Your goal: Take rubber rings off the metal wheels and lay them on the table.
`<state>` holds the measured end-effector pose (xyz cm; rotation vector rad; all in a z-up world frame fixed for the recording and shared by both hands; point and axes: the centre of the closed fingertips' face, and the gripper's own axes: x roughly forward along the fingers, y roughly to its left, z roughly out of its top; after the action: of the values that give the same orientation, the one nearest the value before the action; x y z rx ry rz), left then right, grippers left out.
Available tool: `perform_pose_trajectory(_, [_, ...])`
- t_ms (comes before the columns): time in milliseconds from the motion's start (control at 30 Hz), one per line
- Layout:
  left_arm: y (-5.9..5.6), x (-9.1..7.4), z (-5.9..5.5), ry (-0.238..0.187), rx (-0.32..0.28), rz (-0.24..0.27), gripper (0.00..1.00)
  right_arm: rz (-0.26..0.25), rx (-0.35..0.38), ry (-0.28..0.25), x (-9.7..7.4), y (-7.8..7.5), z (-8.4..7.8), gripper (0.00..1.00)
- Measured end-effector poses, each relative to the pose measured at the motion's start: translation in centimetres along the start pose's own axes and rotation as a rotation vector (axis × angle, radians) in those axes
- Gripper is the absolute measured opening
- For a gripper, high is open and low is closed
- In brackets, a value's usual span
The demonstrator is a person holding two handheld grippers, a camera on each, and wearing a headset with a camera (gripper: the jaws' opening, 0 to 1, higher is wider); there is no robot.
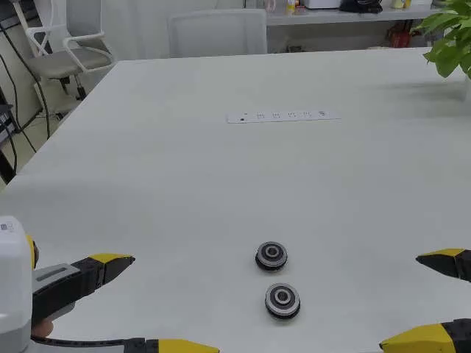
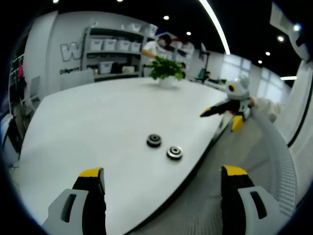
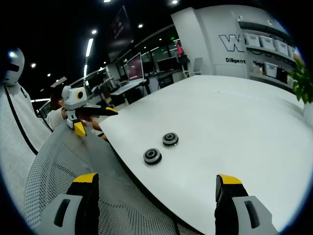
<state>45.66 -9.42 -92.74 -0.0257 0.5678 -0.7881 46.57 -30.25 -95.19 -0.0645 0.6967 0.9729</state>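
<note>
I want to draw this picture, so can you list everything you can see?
wheels: two, silver metal with black rubber rings on, side by side on the table near the person; the second is closer
table: one, white, holds everything
socket strip: one, white, set in the table's middle
plant: one, green, far right of the table
chairs: two, a grey one at the far edge and a white one at far left
left gripper: one, black with yellow tips, open, left of the wheels
right gripper: one, black with yellow tips, open, right of the wheels
</note>
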Motion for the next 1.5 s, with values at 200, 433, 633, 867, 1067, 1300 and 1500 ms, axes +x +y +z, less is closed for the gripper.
perform_pose_trajectory(200, [0.04, 0.05, -0.08, 0.009, 0.009, 0.009, 1.00, 0.008, 0.002, -0.006, -0.06, 0.09, 0.04, 0.99])
perform_pose_trajectory(433, [-0.05, 0.22, -0.28, 0.034, 0.050, 0.010, 1.00, 0.017, 0.005, -0.019, -0.13, 0.16, 0.21, 0.99])
perform_pose_trajectory(633, [-0.56, 0.47, -0.23, 0.024, 0.034, -0.022, 1.00, 0.015, 0.002, -0.013, -0.13, 0.16, 0.10, 0.99])
perform_pose_trajectory(867, [-0.48, 0.46, -0.25, 0.020, 0.032, -0.017, 1.00, 0.021, -0.002, -0.005, -0.04, 0.26, 0.02, 0.98])
perform_pose_trajectory(1067, [-0.73, 0.59, -0.39, 0.032, 0.041, -0.033, 1.00, 0.005, -0.005, -0.025, -0.24, 0.01, 0.36, 0.90])
perform_pose_trajectory(1300, [-0.80, 0.64, -0.45, 0.033, 0.035, -0.040, 1.00, 0.014, -0.010, -0.006, -0.08, 0.14, 0.09, 0.90])
perform_pose_trajectory(1500, [-0.72, 0.56, -0.29, 0.019, 0.022, -0.036, 1.00, 0.019, -0.020, 0.015, 0.02, 0.22, -0.23, 0.90])
